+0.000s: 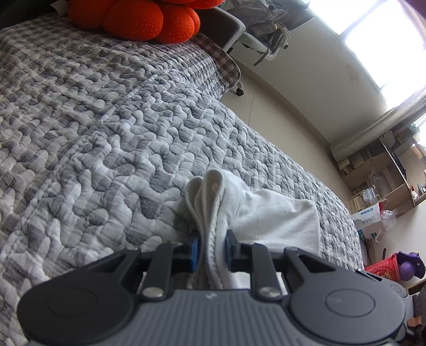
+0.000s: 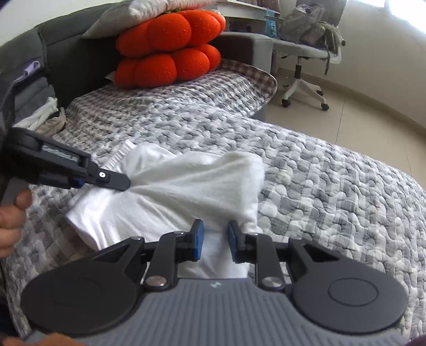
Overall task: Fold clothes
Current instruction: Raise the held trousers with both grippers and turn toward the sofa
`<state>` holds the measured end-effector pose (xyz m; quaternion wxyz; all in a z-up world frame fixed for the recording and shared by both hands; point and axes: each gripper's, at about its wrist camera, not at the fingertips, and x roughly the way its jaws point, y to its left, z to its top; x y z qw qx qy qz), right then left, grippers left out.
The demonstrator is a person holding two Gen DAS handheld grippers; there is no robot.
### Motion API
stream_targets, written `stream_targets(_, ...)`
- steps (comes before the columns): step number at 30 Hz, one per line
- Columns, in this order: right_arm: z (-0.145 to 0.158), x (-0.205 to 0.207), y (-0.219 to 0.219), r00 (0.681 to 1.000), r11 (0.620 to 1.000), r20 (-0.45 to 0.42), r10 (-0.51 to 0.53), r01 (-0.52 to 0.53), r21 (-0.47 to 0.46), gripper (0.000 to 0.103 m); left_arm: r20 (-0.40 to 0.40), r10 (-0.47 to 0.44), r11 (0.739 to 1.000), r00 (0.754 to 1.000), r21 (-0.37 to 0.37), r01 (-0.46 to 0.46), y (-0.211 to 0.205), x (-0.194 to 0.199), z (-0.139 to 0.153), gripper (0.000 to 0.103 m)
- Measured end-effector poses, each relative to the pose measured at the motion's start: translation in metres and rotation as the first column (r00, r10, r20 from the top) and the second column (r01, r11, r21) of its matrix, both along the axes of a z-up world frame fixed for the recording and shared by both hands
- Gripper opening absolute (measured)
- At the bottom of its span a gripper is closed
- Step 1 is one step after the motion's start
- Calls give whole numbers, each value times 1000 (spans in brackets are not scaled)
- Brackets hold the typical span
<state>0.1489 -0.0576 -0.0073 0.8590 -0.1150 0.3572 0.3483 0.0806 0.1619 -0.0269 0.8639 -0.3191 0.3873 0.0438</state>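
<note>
The white garment point(image 2: 186, 191) lies bunched on the bed's grey checked quilt point(image 2: 332, 186), and everything here is placed from it.

In the left wrist view, the left gripper point(image 1: 212, 246) has its jaws pinching a thick roll of the garment's ribbed, stitched hems, which stand up between the blue pads point(image 1: 195, 248). Only this view shows those layered edges close up. Beyond the garment the quilt runs to the orange knotted cushion point(image 1: 138, 21) at the far end. To the right of the garment, past the bed's edge, stands a wooden shelf unit point(image 1: 383, 181) with a red box point(image 1: 383, 268) on the floor below it.

The right wrist view shows what the other cannot: the left gripper point(image 2: 127, 183) from the side, gripping the garment's left part, with a hand point(image 2: 12, 215) on its handle. The cloth stretches from that grip across to the right gripper point(image 2: 215, 239), whose jaws pinch a fold of the garment's near edge. Far behind the garment sit two stacked orange cushions. To the right of them, off the bed, stands a white office chair point(image 2: 300, 64).
</note>
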Motion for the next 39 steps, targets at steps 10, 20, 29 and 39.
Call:
stream_targets(10, -4, 19, -14, 997, 997, -14, -79, 79, -1, 30, -11, 13, 999, 1000, -40, -14, 5, 0, -2, 21)
stream_targets(20, 11, 18, -26, 994, 993, -3, -109, 109, 39, 30, -13, 11, 999, 1000, -31, -12, 3, -1, 1, 20)
stream_targets(29, 14, 42, -66, 962, 956, -219, -161, 207, 207, 35, -12, 7, 1000, 1000, -10, -7, 1, 0, 2, 20)
stream_targets(39, 1, 58, -50, 944, 947, -316, -94, 183, 263, 36, -7, 2, 1000, 1000, 5, -2, -1, -1, 3, 20)
